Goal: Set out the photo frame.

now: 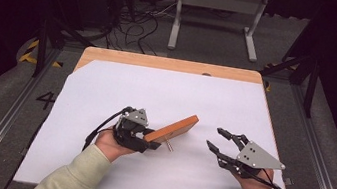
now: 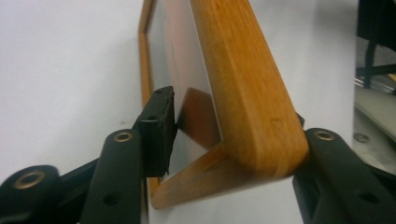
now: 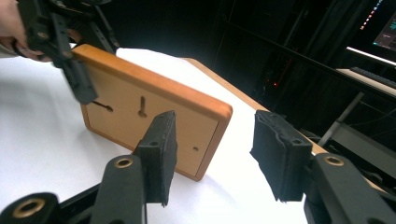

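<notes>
The wooden frame (image 1: 172, 128) stands on edge on the white sheet (image 1: 165, 99) that covers the tabletop (image 1: 171, 64), tilted and running from lower left to upper right in the high view, a little left of the middle. The left hand-held gripper (image 1: 147, 139) is at its near end, held in the person's left hand (image 1: 108, 143). In the left gripper view the frame's rounded corner (image 2: 252, 116) sits right between the two black jaws: one pad (image 2: 159, 130) is beside the inner face of the frame with what looks like a thin gap, though at this close range it is hard to be sure; the other jaw is against the outer side, mostly hidden by the wood. So the jaws are spread around the frame's end rather than clamping it, as far as the view allows. A short metal pin (image 1: 169, 147) pokes out near the frame's lower end. Over on the right, the right hand-held gripper (image 1: 218, 138) rests low over the sheet in the right hand (image 1: 254, 180), jaws spread wide with nothing between them, well apart from the frame. The right gripper view shows the frame's back panel (image 3: 154, 116) with its keyhole slots, beyond the open pads (image 3: 161, 154).
</notes>
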{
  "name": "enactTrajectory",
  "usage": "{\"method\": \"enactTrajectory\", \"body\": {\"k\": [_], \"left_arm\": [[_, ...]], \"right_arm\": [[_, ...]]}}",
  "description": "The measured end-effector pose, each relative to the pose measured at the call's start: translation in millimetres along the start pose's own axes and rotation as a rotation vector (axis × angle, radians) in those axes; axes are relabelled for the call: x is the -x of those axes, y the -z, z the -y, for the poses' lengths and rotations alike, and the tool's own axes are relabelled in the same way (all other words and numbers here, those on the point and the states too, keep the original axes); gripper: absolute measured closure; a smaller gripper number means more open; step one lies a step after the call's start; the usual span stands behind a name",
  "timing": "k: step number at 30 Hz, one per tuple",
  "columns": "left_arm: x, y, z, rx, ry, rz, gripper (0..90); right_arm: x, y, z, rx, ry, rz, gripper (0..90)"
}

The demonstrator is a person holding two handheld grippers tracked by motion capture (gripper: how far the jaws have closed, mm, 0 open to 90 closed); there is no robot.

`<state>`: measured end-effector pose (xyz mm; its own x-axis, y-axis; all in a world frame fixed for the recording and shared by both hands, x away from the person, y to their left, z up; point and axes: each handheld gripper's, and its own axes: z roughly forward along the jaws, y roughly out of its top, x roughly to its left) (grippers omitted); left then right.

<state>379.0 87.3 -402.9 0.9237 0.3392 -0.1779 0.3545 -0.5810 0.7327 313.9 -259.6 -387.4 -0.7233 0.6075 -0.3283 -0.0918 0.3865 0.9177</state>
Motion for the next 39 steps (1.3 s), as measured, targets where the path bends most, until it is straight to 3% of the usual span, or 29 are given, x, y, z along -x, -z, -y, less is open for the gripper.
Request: {"method": "enactTrajectory", "body": {"k": [8, 13, 17, 20, 22, 24, 26, 28, 29, 30, 31, 33, 35, 39], "left_arm": [[7.4, -4.1, 1.5, -0.036, -0.013, 0.016, 41.0], [9.4, 3.1, 0.9, 0.003, -0.012, 0.021, 31.0], [11.5, 16.9, 0.9, 0.076, -0.020, 0.044, 25.5], [15.1, 33.1, 0.5, 0.134, -0.063, 0.052, 29.4], [15.1, 44.3, 1.5, 0.180, -0.055, 0.052, 33.9], [12.5, 56.4, 4.7, 0.225, -0.039, 0.022, 39.7], [11.3, 64.9, 8.3, 0.261, -0.044, -0.007, 53.2], [11.0, 73.2, 13.2, 0.295, -0.078, -0.054, 69.1], [11.0, 73.2, 13.2, 0.295, -0.078, -0.054, 74.3], [8.2, 72.7, 17.5, 0.275, -0.068, -0.114, 80.1], [8.2, 72.7, 17.5, 0.275, -0.068, -0.114, 85.5], [2.5, 67.9, 22.3, 0.241, -0.037, -0.165, 89.2], [-5.7, 60.6, 27.3, 0.214, -0.002, -0.177, 89.7], [-18.1, 36.9, 35.5, 0.130, 0.021, -0.199, 90.0]], "right_arm": [[0.2, 0.4, -0.1, 0.005, -0.009, 0.003, 48.1], [1.2, 1.0, 0.2, 0.006, -0.009, 0.004, 47.3], [3.1, 2.3, 0.4, 0.009, -0.012, 0.013, 45.0], [5.3, 4.0, 0.2, 0.010, -0.020, 0.019, 45.7], [7.0, 5.5, 0.5, 0.005, -0.021, 0.025, 50.6], [7.5, 6.9, 1.3, -0.007, -0.022, 0.031, 55.2], [8.8, 8.5, 2.6, -0.033, -0.031, 0.048, 61.6], [11.1, 9.4, 3.9, -0.056, -0.052, 0.063, 66.5], [12.3, 9.7, 4.7, -0.072, -0.068, 0.073, 68.7], [13.6, 9.8, 5.3, -0.083, -0.077, 0.083, 70.6], [13.6, 9.8, 5.3, -0.083, -0.077, 0.083, 70.6], [15.3, 10.6, 6.1, -0.101, -0.099, 0.107, 77.3], [15.9, 11.2, 5.6, -0.110, -0.098, 0.118, 80.7], [18.6, 13.2, 3.3, -0.118, -0.129, 0.138, 85.5]]}}
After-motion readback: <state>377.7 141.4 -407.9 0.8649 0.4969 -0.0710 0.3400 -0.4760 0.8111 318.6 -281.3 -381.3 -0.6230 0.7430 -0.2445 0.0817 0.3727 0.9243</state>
